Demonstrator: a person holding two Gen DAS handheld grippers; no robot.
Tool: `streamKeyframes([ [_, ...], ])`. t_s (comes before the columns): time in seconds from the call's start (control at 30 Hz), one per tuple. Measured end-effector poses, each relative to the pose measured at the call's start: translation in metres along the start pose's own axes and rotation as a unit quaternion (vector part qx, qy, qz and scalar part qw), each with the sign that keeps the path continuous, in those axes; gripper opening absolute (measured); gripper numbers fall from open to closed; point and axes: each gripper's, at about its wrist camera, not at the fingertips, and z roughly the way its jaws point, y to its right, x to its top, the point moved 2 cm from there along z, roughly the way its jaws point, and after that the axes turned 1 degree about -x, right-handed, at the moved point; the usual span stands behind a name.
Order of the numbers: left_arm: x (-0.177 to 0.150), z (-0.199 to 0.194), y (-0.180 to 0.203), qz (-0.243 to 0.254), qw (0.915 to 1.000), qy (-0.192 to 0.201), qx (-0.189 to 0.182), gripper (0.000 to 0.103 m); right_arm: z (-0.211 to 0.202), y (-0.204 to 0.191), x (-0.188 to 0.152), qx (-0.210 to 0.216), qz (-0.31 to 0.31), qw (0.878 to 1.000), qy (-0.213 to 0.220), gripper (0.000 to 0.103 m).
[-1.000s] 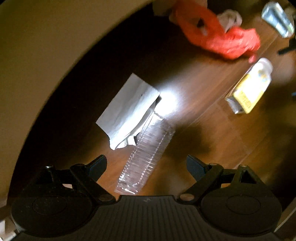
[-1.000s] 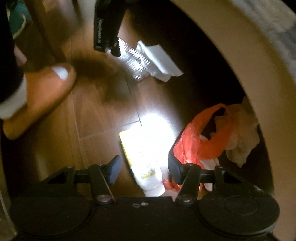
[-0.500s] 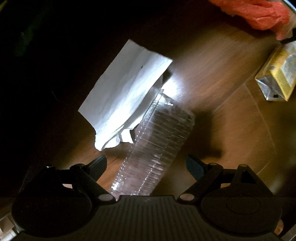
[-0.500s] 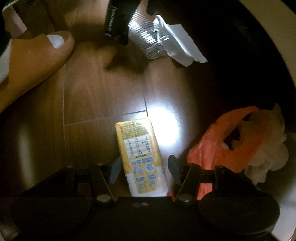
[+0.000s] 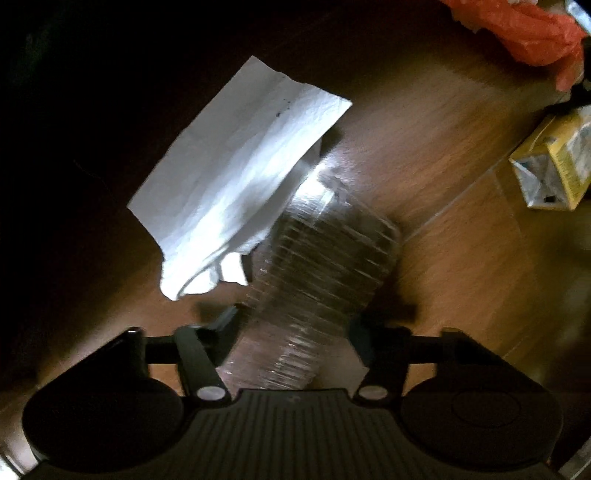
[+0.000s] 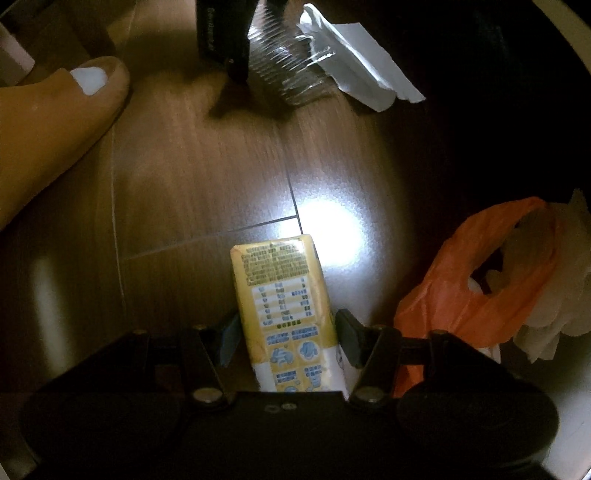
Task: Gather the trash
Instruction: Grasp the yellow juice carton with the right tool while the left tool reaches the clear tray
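A clear ribbed plastic bottle (image 5: 325, 273) lies on the wooden floor between the fingers of my left gripper (image 5: 293, 332), which has closed in on its sides. A crumpled white paper (image 5: 240, 177) lies against the bottle's far left. A yellow drink carton (image 6: 284, 314) lies on the floor between the fingers of my right gripper (image 6: 284, 339), which stand close to its sides; contact is unclear. The carton also shows in the left wrist view (image 5: 554, 158). The bottle (image 6: 291, 70) and the left gripper's finger (image 6: 221, 37) show at the top of the right wrist view.
An orange plastic bag (image 6: 476, 288) with pale tissue (image 6: 554, 317) lies right of the carton and shows at the top right of the left wrist view (image 5: 524, 33). A person's foot (image 6: 55, 122) is at the left. A pale curved edge (image 6: 569, 33) borders the far right.
Both grippers have come down closer to the floor. The left jaws have narrowed around the bottle. The right gripper has moved along the carton, so it sits deeper between the fingers.
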Motion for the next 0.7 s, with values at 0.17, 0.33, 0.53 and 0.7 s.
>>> streamKeyframes([
  [0.17,0.0,-0.003,0.001,-0.014,0.9999,-0.001,-0.001,0.049,-0.006,-0.001,-0.002,0.012,0.046,0.999,0.0,0.053],
  [0.33,0.0,-0.012,0.013,-0.013,0.9998,0.0,-0.016,0.046,-0.025,0.0,-0.01,0.021,0.128,0.991,0.006,0.051],
  [0.53,0.002,-0.036,0.035,0.017,0.999,0.01,-0.04,0.039,-0.064,0.013,-0.024,0.022,0.239,0.971,0.008,0.05],
  [0.7,0.005,-0.074,0.054,0.029,0.9966,0.027,-0.072,0.019,-0.112,0.027,-0.039,0.006,0.305,0.952,0.025,0.049],
])
